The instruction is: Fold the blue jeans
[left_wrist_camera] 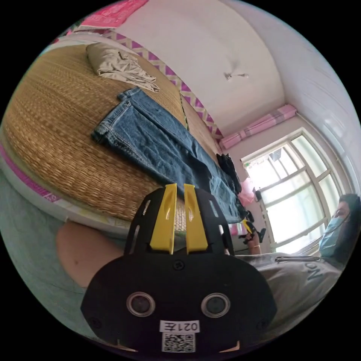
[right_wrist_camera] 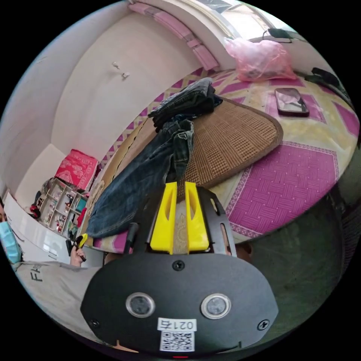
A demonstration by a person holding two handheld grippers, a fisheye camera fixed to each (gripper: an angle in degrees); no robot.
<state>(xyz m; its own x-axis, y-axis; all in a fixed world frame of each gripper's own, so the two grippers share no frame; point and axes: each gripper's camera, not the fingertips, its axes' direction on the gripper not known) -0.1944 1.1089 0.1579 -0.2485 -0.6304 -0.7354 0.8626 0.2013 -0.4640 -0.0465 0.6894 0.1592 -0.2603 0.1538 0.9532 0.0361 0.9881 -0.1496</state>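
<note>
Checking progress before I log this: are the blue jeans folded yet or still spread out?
Still spread out: the blue jeans lie at full length along the woven mat, legs together, with no crosswise fold.

A: Where are the blue jeans (left_wrist_camera: 165, 146)?
B: They lie long and flat on the woven mat, both legs together, hems toward ten o'clock in the left gripper view.
A: And the other end?
B: Bunched up.
</note>
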